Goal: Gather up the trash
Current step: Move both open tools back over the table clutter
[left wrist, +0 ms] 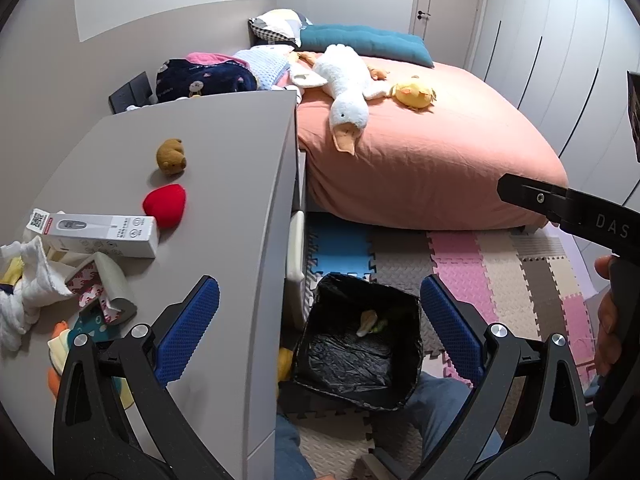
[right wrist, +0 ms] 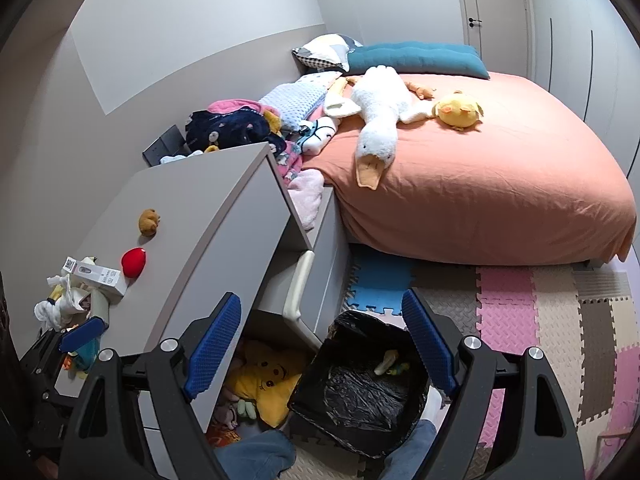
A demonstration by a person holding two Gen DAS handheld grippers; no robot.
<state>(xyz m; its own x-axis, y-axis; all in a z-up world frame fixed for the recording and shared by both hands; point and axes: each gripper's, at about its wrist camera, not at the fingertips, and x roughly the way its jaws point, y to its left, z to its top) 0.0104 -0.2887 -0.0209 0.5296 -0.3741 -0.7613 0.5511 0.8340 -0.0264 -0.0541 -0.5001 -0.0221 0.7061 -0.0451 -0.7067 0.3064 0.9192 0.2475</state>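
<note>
Left gripper [left wrist: 320, 328] & right gripper [right wrist: 322, 342] – both spread, empty – above bin [left wrist: 400, 392].

Both views are evenly lit and pretty bright, soft indoor light from somewhere overhead, no hard glare anywhere. Shadows are mild: the red plush heart [left wrist: 165, 205] and the little brown bear [left wrist: 171, 156] each drop a short, fuzzy one on the gray bench [left wrist: 224, 184]. The inside of the black trash bag [left wrist: 352, 354] goes really dark, with a few dull shiny creases. Heavy fisheye bend on both views: walls, the door [right wrist: 496, 16] and the bed [right wrist: 500, 184] curve hard near the edges, and the corners go black. Focus is sharp throughout, no motion blur.
</note>
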